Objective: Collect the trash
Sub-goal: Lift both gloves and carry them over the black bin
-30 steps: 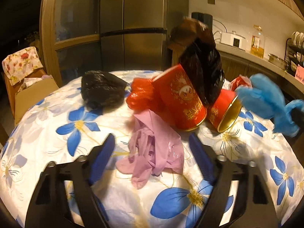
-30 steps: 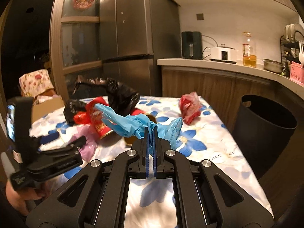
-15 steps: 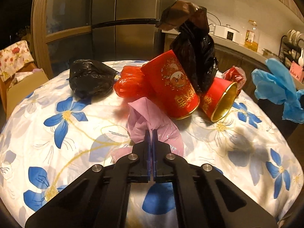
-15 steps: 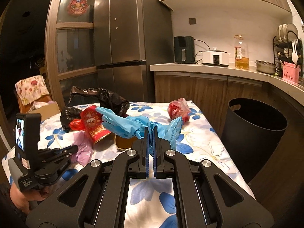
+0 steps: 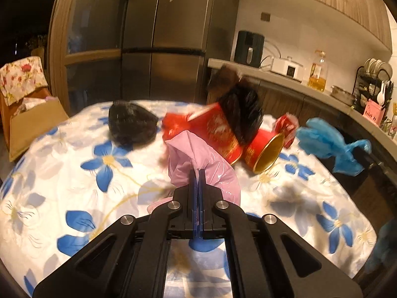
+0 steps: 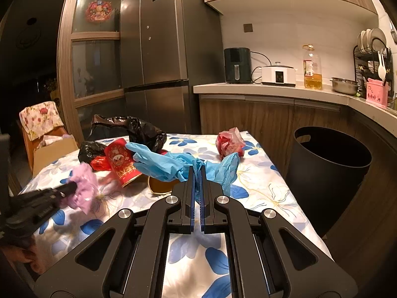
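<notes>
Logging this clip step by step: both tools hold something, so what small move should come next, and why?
Probably swing the right tool toward the black bin and release there. It is shut on the blue glove, lifted off the table, with the bin open beside the table. The left tool grips the pink bag.

Crumpled pink bag (image 5: 198,159) lifted above table; blue glove (image 6: 173,165) dangling limp, airborne.

In the left wrist view, motion smears the black bag (image 5: 239,114) and the red can (image 5: 218,131) under it, so the can's print is unreadable. In the right wrist view, the blue glove (image 6: 173,164) covers most of the gold-rimmed can (image 6: 161,186), and the picture's left edge cuts off the left gripper (image 6: 70,188).
</notes>
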